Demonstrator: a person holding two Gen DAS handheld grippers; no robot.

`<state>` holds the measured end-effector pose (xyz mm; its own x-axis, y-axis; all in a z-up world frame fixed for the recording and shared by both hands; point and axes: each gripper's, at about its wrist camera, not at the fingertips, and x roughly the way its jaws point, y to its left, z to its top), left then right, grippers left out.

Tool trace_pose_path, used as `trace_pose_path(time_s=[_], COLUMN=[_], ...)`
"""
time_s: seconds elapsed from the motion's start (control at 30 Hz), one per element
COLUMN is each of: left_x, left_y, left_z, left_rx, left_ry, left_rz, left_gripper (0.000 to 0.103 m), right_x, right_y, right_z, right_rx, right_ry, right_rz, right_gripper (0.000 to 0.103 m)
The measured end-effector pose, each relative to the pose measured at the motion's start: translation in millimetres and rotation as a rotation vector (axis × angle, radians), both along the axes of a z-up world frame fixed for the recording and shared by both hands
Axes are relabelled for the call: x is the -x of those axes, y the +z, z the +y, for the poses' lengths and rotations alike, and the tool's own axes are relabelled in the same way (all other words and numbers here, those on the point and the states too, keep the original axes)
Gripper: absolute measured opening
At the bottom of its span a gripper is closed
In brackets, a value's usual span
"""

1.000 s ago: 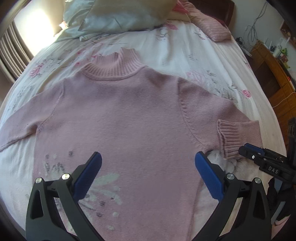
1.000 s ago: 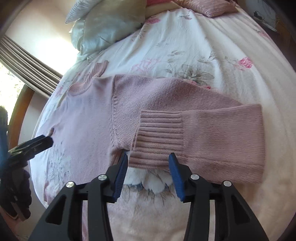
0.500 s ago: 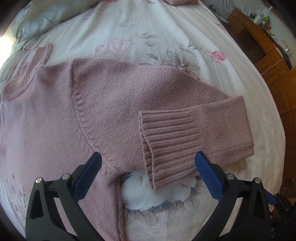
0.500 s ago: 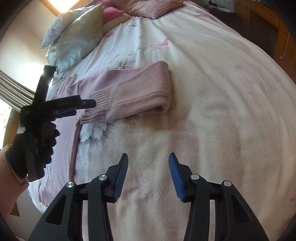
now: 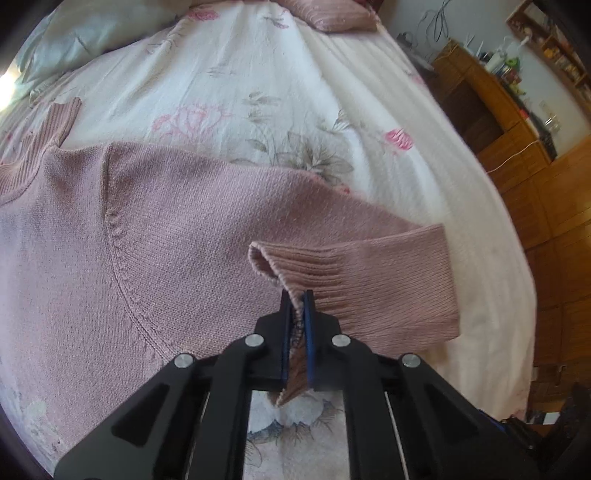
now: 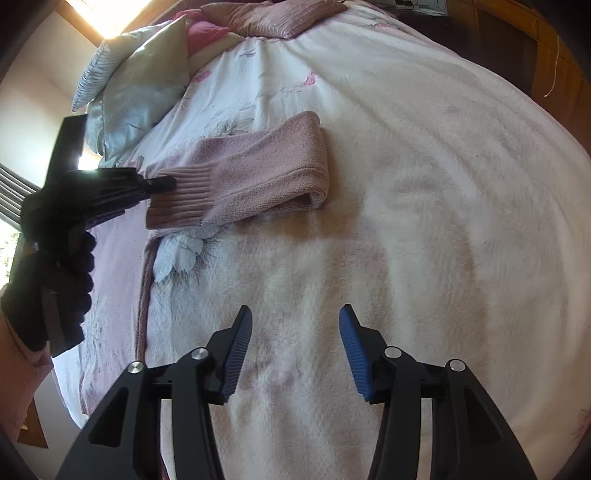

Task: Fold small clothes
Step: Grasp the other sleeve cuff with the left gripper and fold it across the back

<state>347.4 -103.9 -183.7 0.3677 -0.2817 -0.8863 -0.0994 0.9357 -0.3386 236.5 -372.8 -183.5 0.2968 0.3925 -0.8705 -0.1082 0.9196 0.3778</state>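
Observation:
A pink knitted sweater [image 5: 155,236] lies flat on the bed, its right sleeve [image 5: 391,273] folded back on itself. My left gripper [image 5: 297,299] is shut on the ribbed cuff [image 5: 295,262] of that sleeve, lifting its edge. In the right wrist view the same left gripper [image 6: 162,183] pinches the cuff [image 6: 184,195], held by a gloved hand [image 6: 55,266]. My right gripper [image 6: 295,328] is open over bare blanket, well short of the folded sleeve [image 6: 266,166].
The bed carries a floral sheet [image 5: 280,96] and a fluffy white blanket [image 6: 424,206]. Pillows [image 6: 136,81] and a folded pink cloth [image 5: 328,18] lie at the head. Wooden furniture [image 5: 495,107] stands to the right of the bed.
My left gripper swung from the sweater's body to the folded sleeve and closed on its cuff. My right gripper drew back from the cuff, staying open.

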Motion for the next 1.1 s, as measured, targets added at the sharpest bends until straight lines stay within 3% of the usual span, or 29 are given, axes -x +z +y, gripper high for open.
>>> trace_pose_path(time_s=[0.13, 0.23, 0.6, 0.87, 1.1], left_x=[18, 34, 89, 118, 114], left_y=[43, 69, 114, 104, 43], left_z=[31, 70, 249, 346, 390], left_rx=[0.027, -0.017, -0.174, -0.253, -0.282], left_ry=[0.027, 0.059, 0.312, 0.441, 0.443], left_rz=[-0.106, -0.163, -0.188, -0.155, -0.052], left_gripper=[0.005, 0.005, 0.005, 0.005, 0.005], right_x=[-4, -8, -35, -64, -97], right_y=[2, 6, 28, 40, 14], right_z=[9, 22, 109, 186, 251], right_rx=[-0.010, -0.016, -0.042, -0.092, -0.125], right_ry=[-0.012, 0.003, 0.108, 0.176, 0.228], right_rz=[-0.002, -0.009, -0.050, -0.064, 0.000], right_gripper=[0.050, 0.050, 0.050, 0.050, 0.050])
